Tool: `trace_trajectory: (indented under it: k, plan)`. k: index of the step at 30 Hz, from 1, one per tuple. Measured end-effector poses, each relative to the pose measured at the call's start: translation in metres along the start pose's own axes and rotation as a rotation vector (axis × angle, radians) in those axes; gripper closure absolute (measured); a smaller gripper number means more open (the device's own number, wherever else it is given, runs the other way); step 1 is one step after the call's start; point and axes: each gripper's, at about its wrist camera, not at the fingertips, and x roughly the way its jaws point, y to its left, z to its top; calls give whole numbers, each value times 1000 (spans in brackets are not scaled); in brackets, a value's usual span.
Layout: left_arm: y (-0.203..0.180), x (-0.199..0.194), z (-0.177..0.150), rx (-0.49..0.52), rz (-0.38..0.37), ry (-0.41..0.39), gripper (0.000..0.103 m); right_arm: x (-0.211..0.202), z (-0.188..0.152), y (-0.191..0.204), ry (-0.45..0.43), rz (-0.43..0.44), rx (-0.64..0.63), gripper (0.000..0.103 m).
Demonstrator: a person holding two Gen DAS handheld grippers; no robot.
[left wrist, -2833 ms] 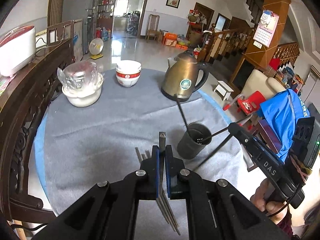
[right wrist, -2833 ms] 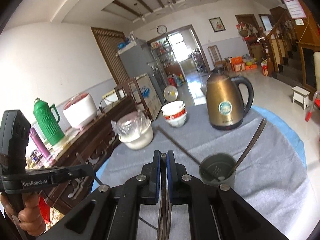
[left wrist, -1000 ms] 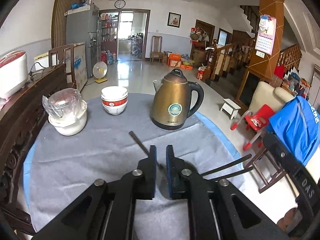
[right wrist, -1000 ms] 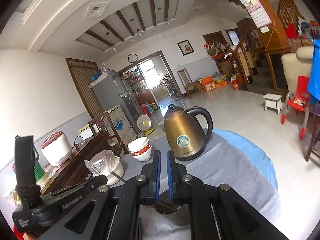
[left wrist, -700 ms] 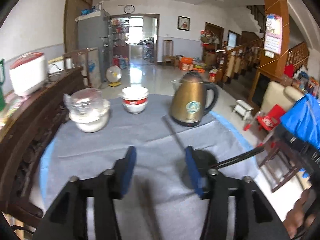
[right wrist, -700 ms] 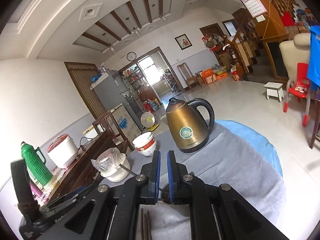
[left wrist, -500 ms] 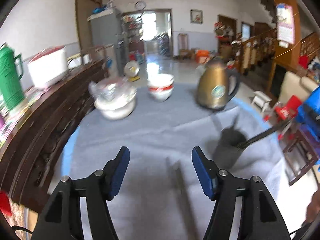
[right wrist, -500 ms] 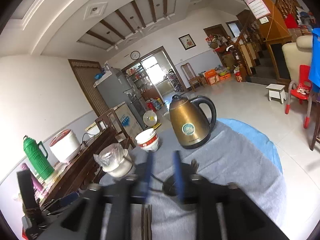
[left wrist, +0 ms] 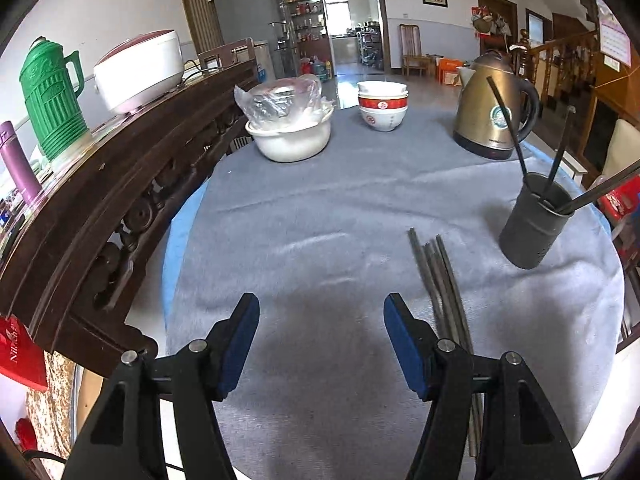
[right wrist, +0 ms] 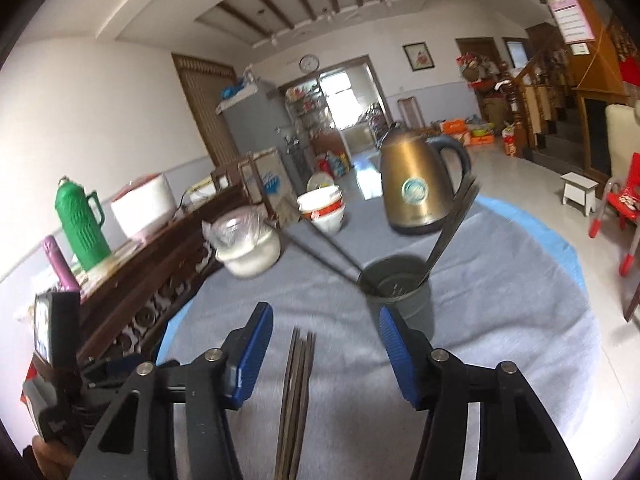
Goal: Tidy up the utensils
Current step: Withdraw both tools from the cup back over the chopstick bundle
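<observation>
A bundle of dark chopsticks lies loose on the grey tablecloth. A dark grey holder cup stands at the right with several chopsticks leaning in it. My left gripper is open over bare cloth, and the bundle runs just past its right finger. In the right wrist view the bundle lies on the cloth below the gap of my right gripper. Its jaws are closing and touch nothing. The holder stands just beyond its right finger.
A gold kettle, stacked red-and-white bowls and a white bowl topped with plastic wrap stand at the table's far side. A dark wooden sideboard with a green thermos borders the left. The table edge curves close on the right.
Both grippers went from shut to open. Both views tilted down toward the table, the left one swinging left. Chopsticks that were held now lean in the holder.
</observation>
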Motion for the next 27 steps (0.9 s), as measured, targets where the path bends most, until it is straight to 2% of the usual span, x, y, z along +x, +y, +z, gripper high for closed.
trace_trajectory:
  k: [8,27]
  plan:
    - [4,11,-3,-4,14,20,37,22,-16,4,69,3,6,46]
    - [1,29,-11,6,30,76,37,46,-31,-1,173,-7,30,47]
